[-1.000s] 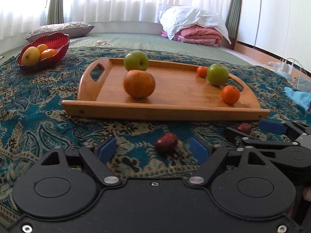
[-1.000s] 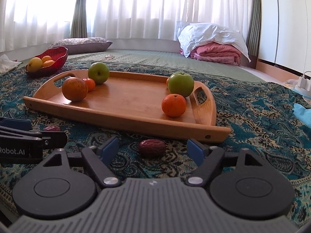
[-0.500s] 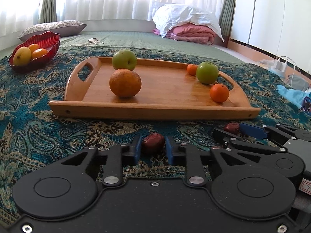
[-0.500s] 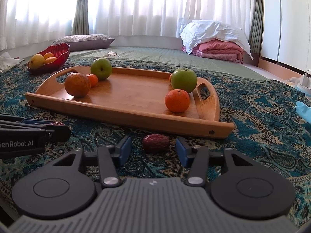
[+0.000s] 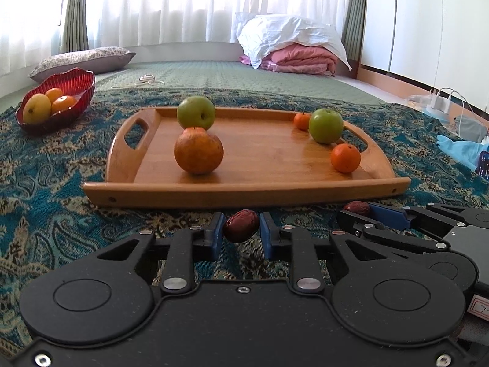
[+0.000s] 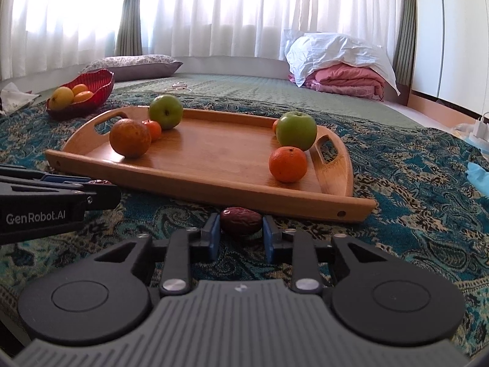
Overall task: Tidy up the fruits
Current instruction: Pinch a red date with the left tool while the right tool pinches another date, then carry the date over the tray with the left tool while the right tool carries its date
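The left tool (image 5: 241,232) is clamped on one red date (image 5: 241,225), the right tool (image 6: 241,229) on another red date (image 6: 241,220); both dates sit on the patterned blanket (image 6: 412,183) just before the wooden tray (image 5: 250,194) holding apples and oranges

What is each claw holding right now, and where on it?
Left claw: a red date, pads on its two sides. Right claw: another red date, pads on its two ends.
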Motion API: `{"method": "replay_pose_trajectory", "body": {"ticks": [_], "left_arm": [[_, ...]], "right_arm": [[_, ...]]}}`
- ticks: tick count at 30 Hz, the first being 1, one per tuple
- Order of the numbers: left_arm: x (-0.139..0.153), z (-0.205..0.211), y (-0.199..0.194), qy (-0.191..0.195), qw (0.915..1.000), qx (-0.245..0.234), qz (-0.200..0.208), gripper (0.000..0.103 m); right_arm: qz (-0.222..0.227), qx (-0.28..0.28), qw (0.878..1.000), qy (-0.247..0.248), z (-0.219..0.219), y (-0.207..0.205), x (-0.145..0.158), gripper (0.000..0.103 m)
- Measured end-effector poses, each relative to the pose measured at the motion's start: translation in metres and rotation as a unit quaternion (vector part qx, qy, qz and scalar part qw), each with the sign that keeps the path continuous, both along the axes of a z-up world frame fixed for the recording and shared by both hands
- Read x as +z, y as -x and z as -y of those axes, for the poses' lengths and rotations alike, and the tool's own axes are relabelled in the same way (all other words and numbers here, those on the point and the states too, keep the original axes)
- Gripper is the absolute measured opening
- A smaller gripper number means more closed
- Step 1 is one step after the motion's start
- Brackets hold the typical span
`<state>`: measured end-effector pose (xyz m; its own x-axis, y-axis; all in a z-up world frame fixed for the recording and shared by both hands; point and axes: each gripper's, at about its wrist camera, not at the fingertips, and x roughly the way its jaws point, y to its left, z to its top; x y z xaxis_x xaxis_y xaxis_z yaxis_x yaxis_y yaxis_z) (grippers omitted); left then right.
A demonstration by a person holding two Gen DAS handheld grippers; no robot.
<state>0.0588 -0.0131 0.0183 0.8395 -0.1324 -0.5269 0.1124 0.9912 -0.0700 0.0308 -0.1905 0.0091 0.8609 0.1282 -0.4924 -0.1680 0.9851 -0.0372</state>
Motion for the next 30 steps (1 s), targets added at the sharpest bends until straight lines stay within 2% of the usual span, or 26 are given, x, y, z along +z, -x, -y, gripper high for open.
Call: {"method": "replay_pose_trajectory", "body": {"ticks": [12, 21, 30], "left_arm": [[0.013, -0.006, -0.013, 0.000, 0.9998, -0.005, 0.019, 0.024], [0.023, -0.006, -0.045, 0.009, 0.9997, -0.013, 0.021, 0.024], [0.026, -0.004, -0.075, 0.009, 0.9996, -0.020, 0.017, 0.024]], "right_arm": [[0.020, 0.001, 1.000, -0.012, -0.007, -0.010, 0.018, 0.033], [0.026, -0.004, 0.999, -0.021, -0.010, -0.036, 0.031, 0.033], [0.019, -0.012, 0.999, -0.024, -0.008, -0.062, 0.032, 0.034]]}}
